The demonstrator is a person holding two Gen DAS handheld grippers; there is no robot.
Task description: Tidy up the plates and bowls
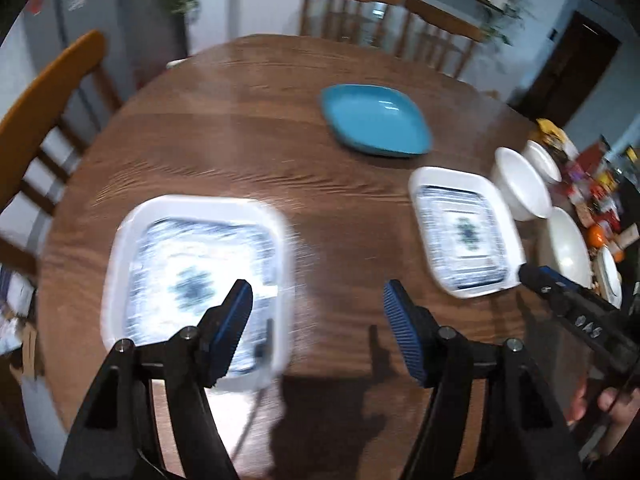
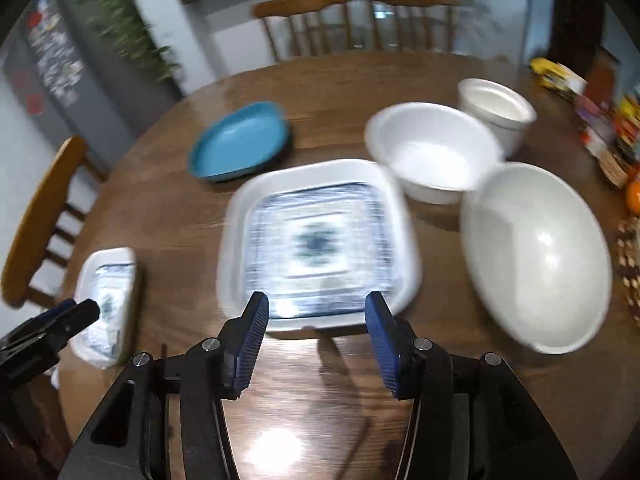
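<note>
Hovering left hand-held gripper (image 1: 318, 300) agape, bare table (image 1: 240, 140) ahead

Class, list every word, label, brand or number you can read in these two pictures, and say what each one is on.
None can be read.
Colourful packets at the wooden table's right edge: print too blurred.
Papers on the grey fridge door: too small and blurred.
Marks on the black right claw: unreadable.

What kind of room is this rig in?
Most likely a home dining area: a round brown wooden table with wooden spindle-back chairs around it, a grey fridge covered in magnets to the left, and a trailing green houseplant beside it.
</note>
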